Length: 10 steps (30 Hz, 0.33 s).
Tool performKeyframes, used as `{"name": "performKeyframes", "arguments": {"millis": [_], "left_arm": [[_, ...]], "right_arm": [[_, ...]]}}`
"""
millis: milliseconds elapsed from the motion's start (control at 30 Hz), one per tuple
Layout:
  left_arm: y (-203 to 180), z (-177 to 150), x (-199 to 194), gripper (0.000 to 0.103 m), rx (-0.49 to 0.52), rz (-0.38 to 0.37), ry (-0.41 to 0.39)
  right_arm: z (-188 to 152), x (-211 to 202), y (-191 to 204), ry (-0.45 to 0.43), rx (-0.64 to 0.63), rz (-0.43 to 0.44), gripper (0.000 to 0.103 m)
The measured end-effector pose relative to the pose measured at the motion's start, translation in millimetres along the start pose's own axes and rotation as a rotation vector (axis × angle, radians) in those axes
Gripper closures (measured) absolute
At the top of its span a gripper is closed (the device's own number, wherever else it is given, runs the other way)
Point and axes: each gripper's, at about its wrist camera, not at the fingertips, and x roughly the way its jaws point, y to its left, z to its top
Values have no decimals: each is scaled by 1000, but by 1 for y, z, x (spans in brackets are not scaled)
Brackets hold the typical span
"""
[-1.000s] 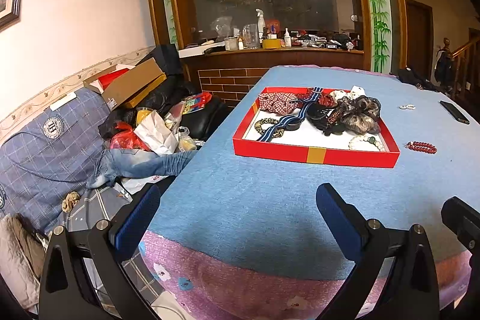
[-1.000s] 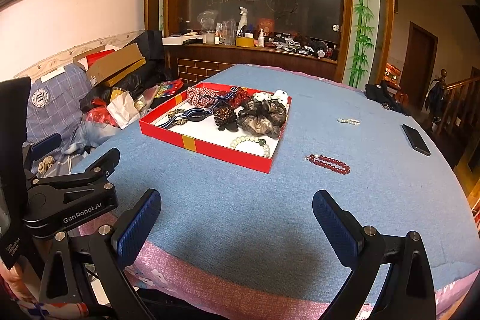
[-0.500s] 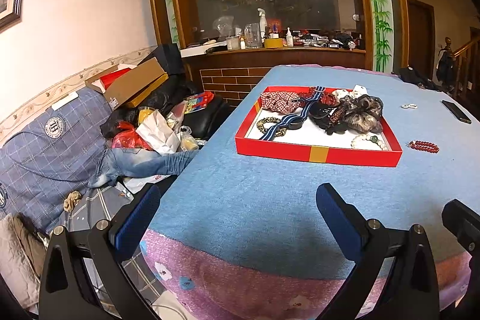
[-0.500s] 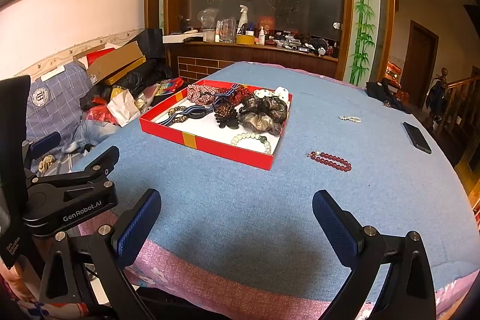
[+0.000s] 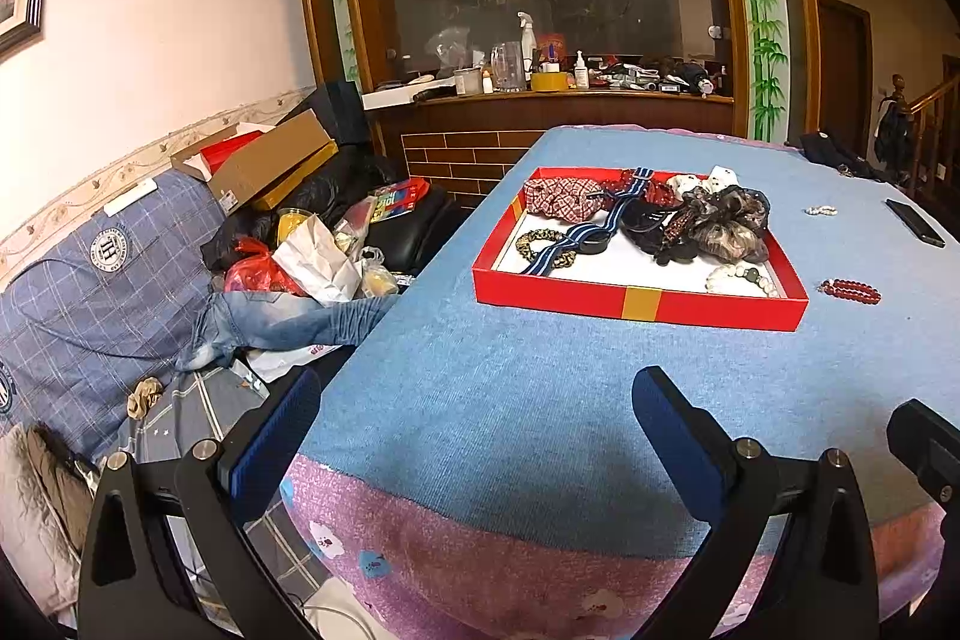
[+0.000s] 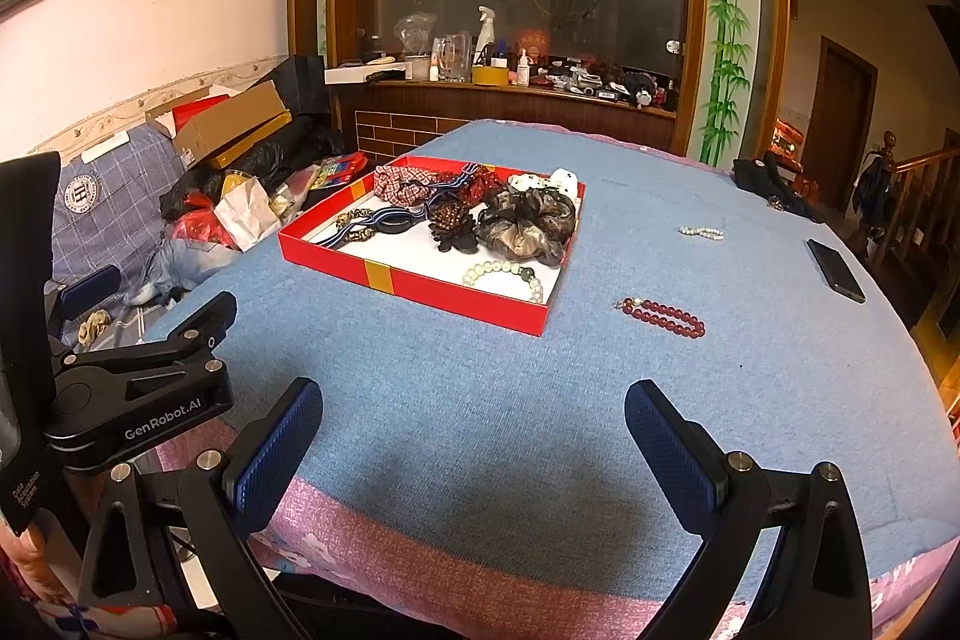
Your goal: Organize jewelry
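A red tray (image 6: 414,283) (image 5: 636,304) on the blue tablecloth holds scrunchies, a striped band and a pale bead bracelet (image 6: 507,274). A dark red bead bracelet (image 6: 663,317) (image 5: 851,290) lies on the cloth right of the tray. A small white bead bracelet (image 6: 701,233) (image 5: 821,210) lies farther back. My left gripper (image 5: 477,421) is open and empty over the table's near left edge. My right gripper (image 6: 471,427) is open and empty over the near edge, well short of the tray.
A black phone (image 6: 835,270) lies at the table's right side. A dark cloth item (image 6: 774,184) sits at the far right. A cluttered sofa with boxes and bags (image 5: 252,244) stands left of the table. A wooden counter (image 6: 510,100) is behind.
Both views have shifted slightly; the tray and bracelets sit a little nearer and higher in frame. Both grippers stay open and empty.
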Motion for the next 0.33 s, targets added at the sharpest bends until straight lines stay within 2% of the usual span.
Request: {"name": "performKeyframes", "arguments": {"millis": [233,333], "left_arm": [[0,4,1,0,-8,14,6],[-12,14,-2,0,25,-15,-5]], "right_arm": [[-3,0,-3,-4,18,-5,0],[0,1,-21,-3,61,-6,0]]}}
